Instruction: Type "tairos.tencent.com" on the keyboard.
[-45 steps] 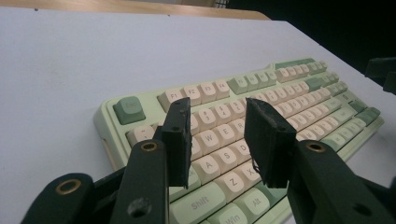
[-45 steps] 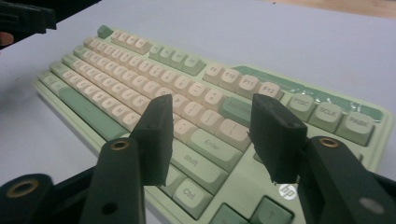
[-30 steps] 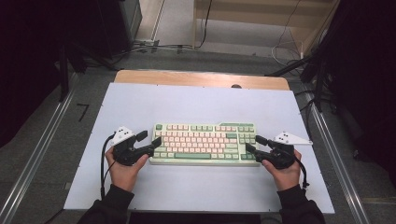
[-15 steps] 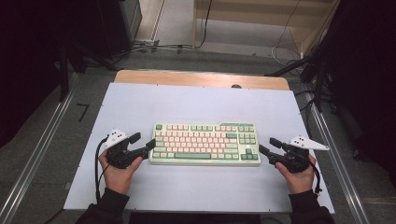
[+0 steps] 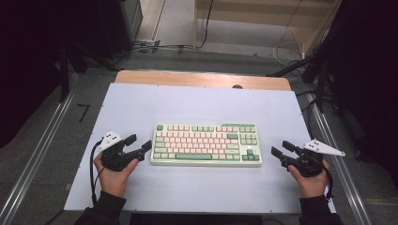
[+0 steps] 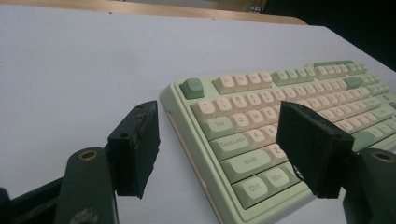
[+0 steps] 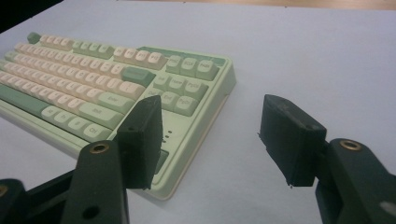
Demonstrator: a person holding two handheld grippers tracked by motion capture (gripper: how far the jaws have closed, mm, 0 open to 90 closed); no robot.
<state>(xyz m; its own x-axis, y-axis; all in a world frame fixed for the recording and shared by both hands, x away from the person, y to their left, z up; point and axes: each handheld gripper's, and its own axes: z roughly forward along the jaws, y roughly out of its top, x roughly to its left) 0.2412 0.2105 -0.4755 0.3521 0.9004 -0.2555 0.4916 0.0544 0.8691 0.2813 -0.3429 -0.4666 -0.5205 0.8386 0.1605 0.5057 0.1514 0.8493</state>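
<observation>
A green and cream keyboard [image 5: 206, 143] lies flat in the middle of the white table top [image 5: 202, 103]. My left gripper [image 5: 139, 142] rests at the keyboard's left end, open, its jaws having just been opening, and nothing sits between them. In the left gripper view, the keyboard [image 6: 280, 116] shows beyond the spread jaws of my left gripper [image 6: 224, 149]. My right gripper [image 5: 281, 148] stands open a short way off the keyboard's right end. The right gripper view has the keyboard [image 7: 93, 79] to the left of my right gripper [image 7: 215, 140], with bare table between the jaws.
A wooden strip [image 5: 202, 78] runs along the table's far edge. Metal rails [image 5: 37, 154] flank the table on both sides. Cables [image 5: 159, 47] lie on the floor behind it. A cable trails from each gripper beside the wrists.
Both grippers have drawn back from the keyboard's ends. The right one has slid clearly to the right; the left has shifted only slightly left. The keyboard has stayed in place.
</observation>
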